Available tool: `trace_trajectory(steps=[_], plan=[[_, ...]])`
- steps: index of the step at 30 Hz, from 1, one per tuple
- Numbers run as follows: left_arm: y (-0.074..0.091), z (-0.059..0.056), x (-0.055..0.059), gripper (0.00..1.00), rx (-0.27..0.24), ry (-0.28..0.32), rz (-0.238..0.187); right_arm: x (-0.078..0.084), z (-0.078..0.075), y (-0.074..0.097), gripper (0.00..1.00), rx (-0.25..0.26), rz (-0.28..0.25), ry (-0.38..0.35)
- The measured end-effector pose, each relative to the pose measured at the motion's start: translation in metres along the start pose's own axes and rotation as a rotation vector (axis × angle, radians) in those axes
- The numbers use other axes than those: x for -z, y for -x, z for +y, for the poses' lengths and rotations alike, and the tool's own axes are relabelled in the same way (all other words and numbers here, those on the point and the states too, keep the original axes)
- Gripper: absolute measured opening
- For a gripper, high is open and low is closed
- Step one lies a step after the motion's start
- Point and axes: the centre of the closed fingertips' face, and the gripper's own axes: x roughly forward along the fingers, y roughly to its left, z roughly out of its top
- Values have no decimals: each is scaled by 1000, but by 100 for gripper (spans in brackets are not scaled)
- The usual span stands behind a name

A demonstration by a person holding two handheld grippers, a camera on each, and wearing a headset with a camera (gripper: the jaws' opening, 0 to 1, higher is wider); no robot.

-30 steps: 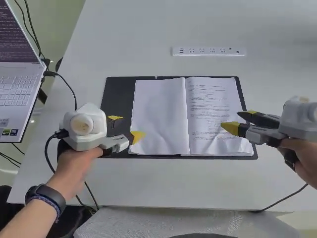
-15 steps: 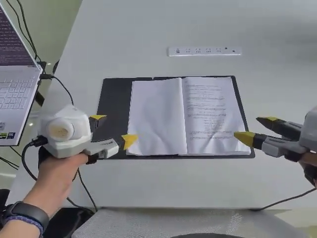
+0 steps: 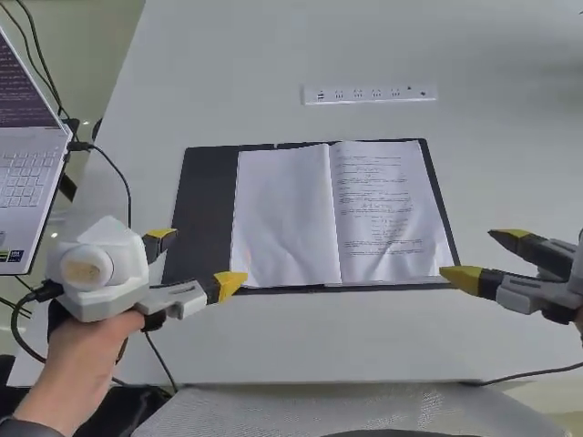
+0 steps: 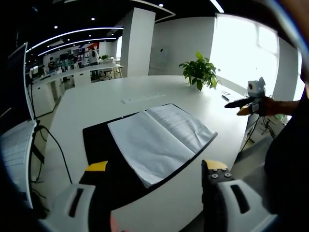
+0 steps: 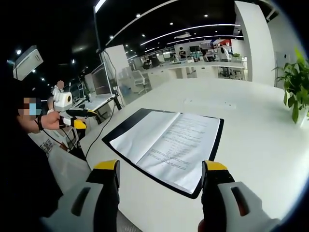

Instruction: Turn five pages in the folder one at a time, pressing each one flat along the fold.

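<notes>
We hold left tongs (image 3: 196,258) and right tongs (image 3: 479,254) apart, both empty, flanking open folder (image 3: 205,209) on surface (image 3: 273,55)

Black folder (image 3: 205,214), white pages (image 3: 282,214), white table (image 3: 273,45).

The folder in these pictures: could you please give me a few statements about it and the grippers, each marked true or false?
1. The folder lies open on the table. True.
2. The right gripper is shut on the printed page. False: its jaws stand open and hold nothing, near the folder's corner.
3. In the head view, the printed page lies right of the fold and the blank page left of it. True.
4. The laptop sits to the right of the folder. False: it sits at the left edge of the table.
5. The left gripper is open and holds nothing. True.
</notes>
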Motion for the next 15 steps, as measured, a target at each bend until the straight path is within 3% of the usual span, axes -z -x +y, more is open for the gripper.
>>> trace_trajectory(steps=[3, 15], plan=[[0, -1, 1, 77, 3, -21, 15, 0, 0, 0, 68, -3, 4, 6], [-9, 2, -14, 77, 13, -39, 2, 0, -2, 3, 68, 1, 0, 0]])
